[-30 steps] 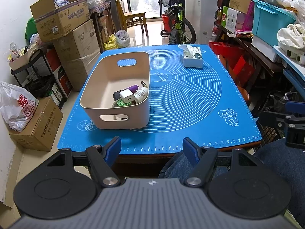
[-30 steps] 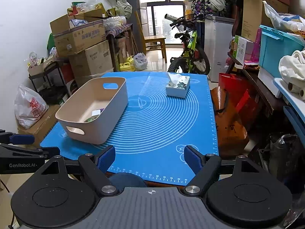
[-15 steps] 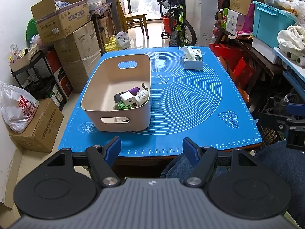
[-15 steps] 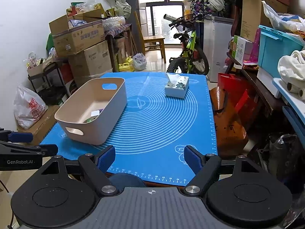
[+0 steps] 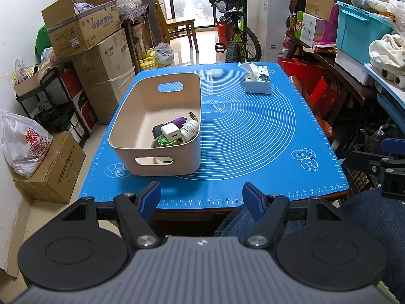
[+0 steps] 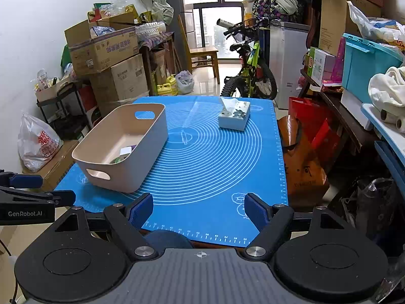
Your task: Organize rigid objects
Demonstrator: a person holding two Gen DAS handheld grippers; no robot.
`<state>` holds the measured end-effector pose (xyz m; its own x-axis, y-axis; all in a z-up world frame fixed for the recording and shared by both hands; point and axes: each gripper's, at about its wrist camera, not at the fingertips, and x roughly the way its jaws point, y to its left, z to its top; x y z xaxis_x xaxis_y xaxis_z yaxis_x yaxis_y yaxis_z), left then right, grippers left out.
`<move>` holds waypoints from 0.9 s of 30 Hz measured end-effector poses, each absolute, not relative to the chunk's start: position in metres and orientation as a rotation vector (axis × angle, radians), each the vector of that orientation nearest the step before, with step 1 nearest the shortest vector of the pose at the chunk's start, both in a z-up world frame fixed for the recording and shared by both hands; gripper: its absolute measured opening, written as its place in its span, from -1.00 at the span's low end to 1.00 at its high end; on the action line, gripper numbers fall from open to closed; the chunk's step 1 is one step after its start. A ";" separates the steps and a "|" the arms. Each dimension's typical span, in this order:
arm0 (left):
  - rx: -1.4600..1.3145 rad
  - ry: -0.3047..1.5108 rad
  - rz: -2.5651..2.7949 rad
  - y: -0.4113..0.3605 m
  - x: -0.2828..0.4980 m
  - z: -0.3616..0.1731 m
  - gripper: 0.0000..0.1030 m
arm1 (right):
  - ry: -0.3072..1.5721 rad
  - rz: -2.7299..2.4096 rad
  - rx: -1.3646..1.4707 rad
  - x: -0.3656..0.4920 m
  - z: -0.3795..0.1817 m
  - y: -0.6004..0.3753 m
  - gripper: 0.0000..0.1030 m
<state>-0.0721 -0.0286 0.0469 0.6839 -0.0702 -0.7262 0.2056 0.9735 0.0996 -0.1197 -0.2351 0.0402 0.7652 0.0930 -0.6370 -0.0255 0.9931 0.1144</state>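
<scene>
Room: cluttered storeroom, with stacked cardboard boxes on the wall side of the beige bin, a bicycle beyond its far end, and a glass door behind that; the view outside is washed out.
Bench: covered by a blue mat printed with white rings; the bench's own wood shows only as a thin edge under the mat's near border.
Beige bin: stands on the mat, long side running away from the cameras, a handle slot in each end wall.
Bin contents: gathered in the bin's near corner on the side toward the mat's middle, a white charger, a small white bottle, a purple item, a dark item mostly under the charger, a green-topped round thing cut off by the bin's near wall, and a slim battery-like stick against the side wall. What the dark item is cannot be told. In the right wrist view the bin's wall hides all but a white corner and a bit of green.
Tissue box: on the mat, well apart from the bin, toward the far corner on the other side.
Left tongs: blue pads spread apart, nothing between them, held short of the bin over the mat's near edge.
Right tongs: likewise spread and empty, well apart from the bin; only part of them shows at the edge of the left wrist view.
Person: denim-clad legs below the bench edge, largely hidden by the tongs' bodies.
</scene>
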 end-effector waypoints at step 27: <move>0.179 0.805 -0.155 -0.028 -0.072 0.048 0.39 | 0.700 0.065 0.100 -0.119 0.041 -0.236 0.59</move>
